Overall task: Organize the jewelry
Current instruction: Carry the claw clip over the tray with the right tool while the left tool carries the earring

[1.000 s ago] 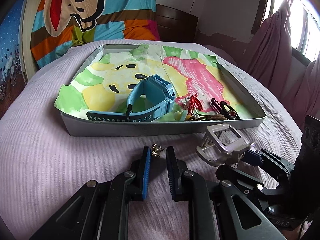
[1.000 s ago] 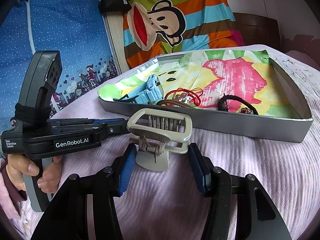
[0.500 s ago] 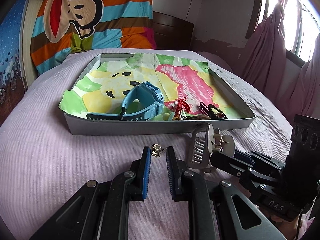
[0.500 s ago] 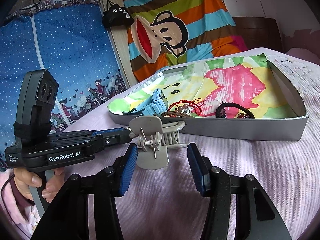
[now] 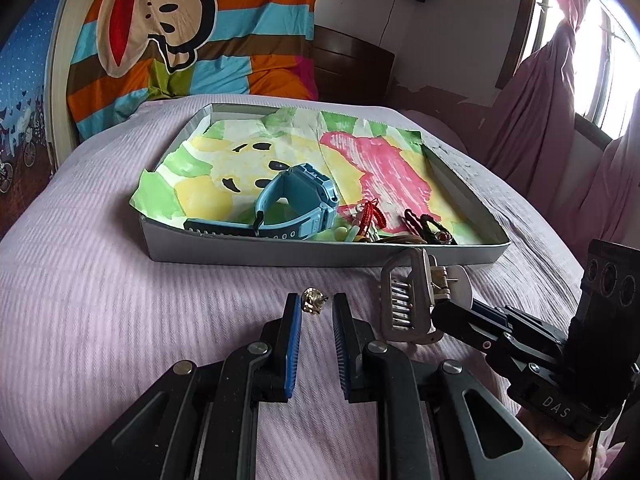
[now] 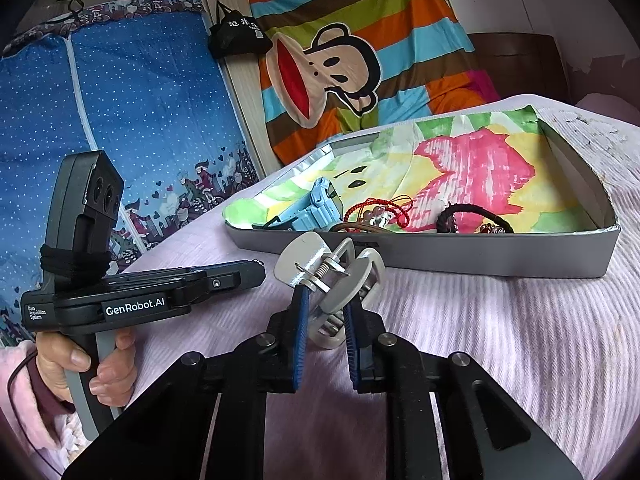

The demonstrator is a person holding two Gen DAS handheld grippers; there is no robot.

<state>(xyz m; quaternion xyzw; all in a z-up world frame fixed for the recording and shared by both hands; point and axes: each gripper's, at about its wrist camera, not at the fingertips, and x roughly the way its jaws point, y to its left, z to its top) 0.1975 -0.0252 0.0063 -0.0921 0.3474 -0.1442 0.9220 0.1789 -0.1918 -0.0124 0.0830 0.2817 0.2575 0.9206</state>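
My right gripper (image 6: 325, 302) is closing, and its blue pads press both sides of a grey hair claw clip (image 6: 334, 276), which stands on edge just above the pink bedspread. In the left wrist view the same clip (image 5: 408, 300) sits at the tip of the right gripper (image 5: 438, 310). My left gripper (image 5: 316, 310) is nearly shut, with a small gold jewel (image 5: 313, 300) pinched at its fingertips. Ahead lies a grey tray (image 5: 280, 254) lined with painted paper. It holds a blue watch (image 5: 298, 204), a red cord bracelet (image 5: 370, 218) and a black bracelet (image 5: 430, 228).
The tray (image 6: 480, 258) rests on a pink ribbed bedspread (image 5: 100, 300). A striped monkey-print blanket (image 5: 180, 28) stands behind it, and a blue dotted panel (image 6: 140, 100) to the left. A hand (image 6: 108, 368) in a pink sleeve holds the left gripper's handle (image 6: 140, 304). Purple curtains (image 5: 532, 120) hang on the right.
The right gripper's jaws came together onto the grey clip, and the clip turned from lying flat to standing on edge. The left gripper kept the gold jewel and barely moved.
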